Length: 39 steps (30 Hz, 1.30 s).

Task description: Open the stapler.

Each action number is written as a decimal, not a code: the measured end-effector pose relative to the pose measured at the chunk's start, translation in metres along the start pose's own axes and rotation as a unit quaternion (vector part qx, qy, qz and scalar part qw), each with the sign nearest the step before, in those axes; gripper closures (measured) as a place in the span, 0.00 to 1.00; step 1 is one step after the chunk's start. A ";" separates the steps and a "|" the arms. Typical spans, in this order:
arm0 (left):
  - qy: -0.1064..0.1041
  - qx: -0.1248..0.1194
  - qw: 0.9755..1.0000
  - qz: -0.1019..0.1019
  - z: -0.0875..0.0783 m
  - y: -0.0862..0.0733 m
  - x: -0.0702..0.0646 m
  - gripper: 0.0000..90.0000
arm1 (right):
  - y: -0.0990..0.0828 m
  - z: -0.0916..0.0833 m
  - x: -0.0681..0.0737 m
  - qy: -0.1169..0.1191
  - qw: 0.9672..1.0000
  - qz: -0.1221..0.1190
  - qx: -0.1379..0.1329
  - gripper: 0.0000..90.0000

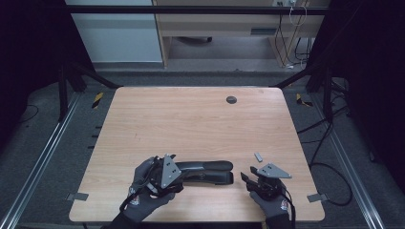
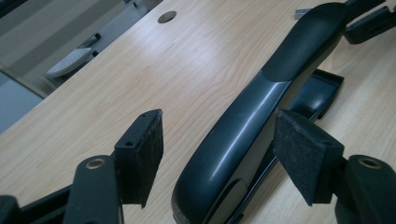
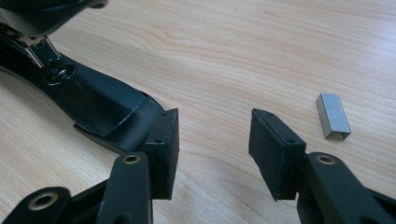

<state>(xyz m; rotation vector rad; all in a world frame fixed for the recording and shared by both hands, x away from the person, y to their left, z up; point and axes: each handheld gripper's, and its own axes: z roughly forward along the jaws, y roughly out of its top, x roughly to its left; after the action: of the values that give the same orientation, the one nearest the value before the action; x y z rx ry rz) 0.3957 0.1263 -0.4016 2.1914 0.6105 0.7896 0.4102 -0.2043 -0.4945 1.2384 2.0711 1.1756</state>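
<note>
Both grippers [image 1: 179,174] [image 1: 247,180] are gaping empty around the stapler [image 1: 210,171]; the staple strip [image 1: 258,156] is lying unloaded nearby, loading still ahead

- A brown wooden table [image 1: 191,124] with a small round hole [image 1: 231,99] near its far edge.
- Grey floor [image 1: 43,143] with black cables [image 1: 329,167].
- A pale cabinet [image 1: 119,33] behind.

high: overhead, forward-down, far | left gripper view: close, along stapler [image 2: 261,112] | right gripper view: close, low over table [image 3: 261,51] | shared: stapler
</note>
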 end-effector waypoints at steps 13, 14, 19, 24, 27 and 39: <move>-0.021 0.023 0.997 0.067 0.010 0.020 -0.022 0.37 | -0.002 -0.002 0.001 0.001 1.000 -0.006 -0.003 0.61; -0.020 0.024 0.997 0.073 0.011 0.022 -0.024 0.37 | -0.002 -0.002 0.001 0.001 1.000 -0.007 -0.003 0.61; -0.017 0.030 0.995 0.094 0.014 0.028 -0.032 0.37 | -0.002 -0.003 0.002 0.002 1.000 -0.007 -0.003 0.61; -0.014 0.028 0.994 0.103 0.017 0.030 -0.037 0.37 | -0.002 -0.004 0.001 0.003 1.000 -0.005 -0.005 0.62; -0.013 0.029 0.993 0.112 0.018 0.032 -0.040 0.37 | -0.002 -0.003 0.001 0.004 1.000 -0.006 -0.003 0.62; 0.008 0.029 0.989 0.147 0.029 0.037 -0.058 0.37 | -0.002 -0.003 0.002 0.008 1.000 -0.002 -0.003 0.62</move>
<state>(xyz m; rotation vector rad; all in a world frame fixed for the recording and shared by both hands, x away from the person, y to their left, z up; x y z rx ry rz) 0.3824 0.0538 -0.4105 2.3629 0.3232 0.9510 0.4059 -0.2039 -0.4945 1.2258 2.0779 1.1935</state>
